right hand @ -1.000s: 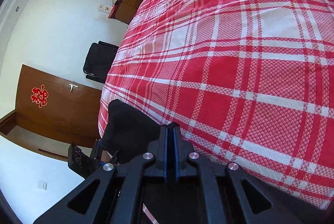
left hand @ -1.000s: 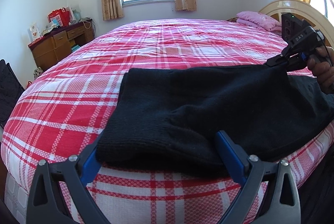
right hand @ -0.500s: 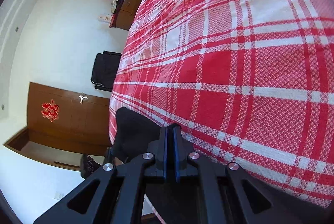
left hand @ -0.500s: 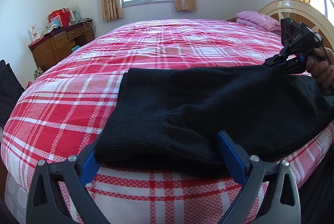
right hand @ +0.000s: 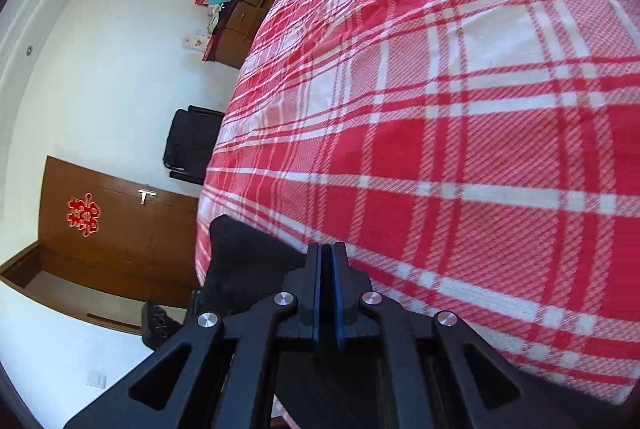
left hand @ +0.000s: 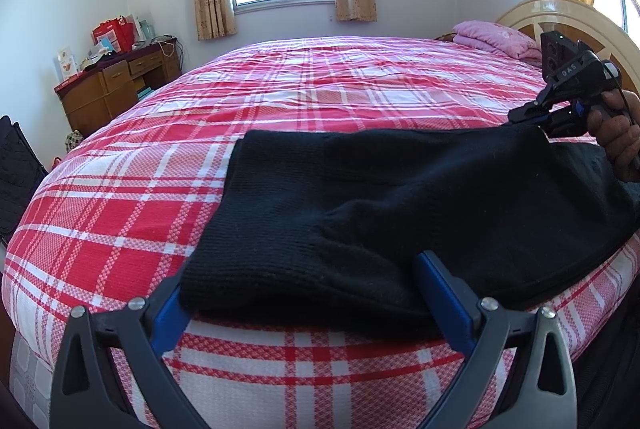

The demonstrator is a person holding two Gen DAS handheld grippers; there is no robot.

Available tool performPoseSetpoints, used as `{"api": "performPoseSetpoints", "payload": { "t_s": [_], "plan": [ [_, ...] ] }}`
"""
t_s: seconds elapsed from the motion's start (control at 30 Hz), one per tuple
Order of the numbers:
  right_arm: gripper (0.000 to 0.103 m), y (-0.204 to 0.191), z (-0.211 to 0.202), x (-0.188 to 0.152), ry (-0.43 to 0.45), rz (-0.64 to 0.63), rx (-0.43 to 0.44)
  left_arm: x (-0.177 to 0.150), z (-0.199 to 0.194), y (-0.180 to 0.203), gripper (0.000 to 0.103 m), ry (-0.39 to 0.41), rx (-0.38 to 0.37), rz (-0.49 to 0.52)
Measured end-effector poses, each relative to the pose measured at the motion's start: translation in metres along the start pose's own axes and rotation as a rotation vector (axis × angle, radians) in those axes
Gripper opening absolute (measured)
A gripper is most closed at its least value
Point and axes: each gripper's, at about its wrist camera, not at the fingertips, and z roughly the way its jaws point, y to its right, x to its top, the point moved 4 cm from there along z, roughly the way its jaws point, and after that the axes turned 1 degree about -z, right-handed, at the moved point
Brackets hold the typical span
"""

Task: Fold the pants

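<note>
Draping plaid bedspread (left hand: pixel 280 101): black knit pants (left hand: pixel 400 197)

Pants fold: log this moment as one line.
stage: pants flat on bed | left tool: open, straddling near end | right tool: shut on far pants edge

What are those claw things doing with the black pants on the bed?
A person is folding black pants on a red plaid bed, holding a claw in each hand. The right claw is pinched shut on one end of the pants. The left claw is open around the near end, not squeezing it yet.
</note>
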Motion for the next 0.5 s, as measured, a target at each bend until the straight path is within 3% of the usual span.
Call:
{"api": "performPoseSetpoints", "payload": {
  "t_s": [0.03,0.2,0.3,0.37,0.43,0.5],
  "plan": [
    [0.000,0.000,0.000,0.000,0.002,-0.022,-0.032,0.000,0.000,0.000,0.102,0.000,-0.001,0.000],
    [0.001,-0.008,0.009,-0.007,-0.057,-0.057,-0.010,0.000,0.000,0.000,0.102,0.001,0.000,0.000],
    [0.002,-0.006,0.010,-0.002,-0.040,-0.023,-0.021,0.000,0.000,0.000,0.102,0.000,-0.001,0.000],
    [0.013,-0.003,0.009,0.000,-0.040,-0.001,-0.035,0.000,0.000,0.000,0.102,0.001,-0.001,-0.001],
    [0.033,-0.003,0.006,0.003,-0.031,0.005,-0.041,0.000,0.000,0.000,0.102,0.001,0.000,0.000],
    [0.035,-0.005,0.005,0.006,-0.023,0.020,-0.021,0.000,0.000,0.000,0.102,0.001,-0.001,0.000]
  ]
}}
